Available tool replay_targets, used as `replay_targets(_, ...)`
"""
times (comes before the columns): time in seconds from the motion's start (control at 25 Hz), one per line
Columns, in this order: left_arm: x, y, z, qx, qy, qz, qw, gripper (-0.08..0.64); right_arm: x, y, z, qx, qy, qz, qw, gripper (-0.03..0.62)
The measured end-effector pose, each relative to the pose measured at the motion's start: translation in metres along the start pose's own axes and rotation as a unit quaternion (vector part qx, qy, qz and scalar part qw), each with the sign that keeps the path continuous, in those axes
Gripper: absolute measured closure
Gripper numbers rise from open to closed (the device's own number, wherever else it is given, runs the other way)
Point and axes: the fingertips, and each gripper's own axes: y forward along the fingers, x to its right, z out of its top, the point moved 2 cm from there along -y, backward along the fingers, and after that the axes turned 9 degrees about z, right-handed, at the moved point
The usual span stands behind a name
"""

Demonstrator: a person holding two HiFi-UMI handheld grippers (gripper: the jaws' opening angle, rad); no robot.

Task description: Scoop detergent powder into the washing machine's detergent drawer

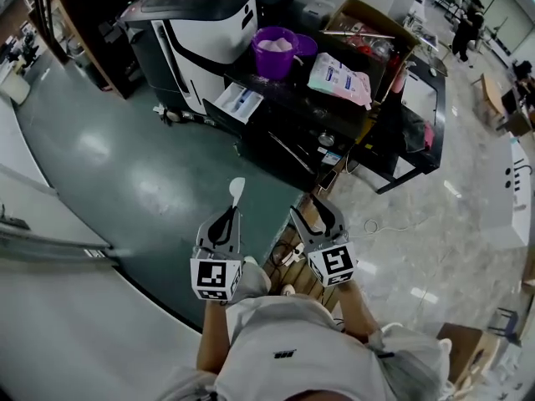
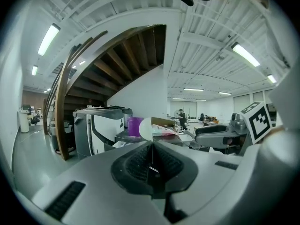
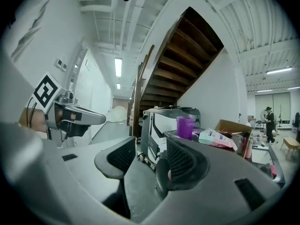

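Both claws sit nearest, side by side above the person's pale sleeves. The left claw [image 1: 231,213] has its jaws pressed together on the thin handle of a white spoon [image 1: 237,189]. In the left gripper view the left claw [image 2: 151,147] shows no gap between its pads, and the spoon's [image 2: 145,129] round bowl stands up just past the tips. The right claw [image 1: 315,213] is just to the right of the left one. In the right gripper view the right claw [image 3: 147,157] has its ribbed pads spread wide, with nothing between them.

Past the claws, the green floor [image 1: 125,165] stretches to the left and the pale tiled floor [image 1: 418,232] to the right.

Farther on, the detergent drawer [image 1: 238,103] juts out open, white with blue marks, at the lower right side of the washing machine [image 1: 196,36]. The machine is white and black with a dark top. Just right of the drawer stands a black table [image 1: 292,107].

On the table's far left part is a purple cup [image 1: 274,53] with pale powder inside, well apart from the spoon. To its right lies a pink and white detergent bag [image 1: 338,78], flat on the tabletop. Behind the bag is an open cardboard box [image 1: 372,19].

At the far right a person [image 1: 464,27] in dark clothes stands on the tiled floor.
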Motion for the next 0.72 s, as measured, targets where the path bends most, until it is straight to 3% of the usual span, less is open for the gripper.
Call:
replay_targets(0.48, -0.082, 0.059, 0.045, -0.003, -0.014, -0.046, 0.9989, 0.543, 0.006, 0.083, 0.056, -0.024, -0.006, -0.046, 0.999, 0.391)
replay_targets(0.72, -0.104, 0.071, 0.059, -0.006, -0.016, -0.047, 0.9988, 0.543, 0.005, 0.098, 0.071, -0.029, -0.004, -0.054, 0.998, 0.391)
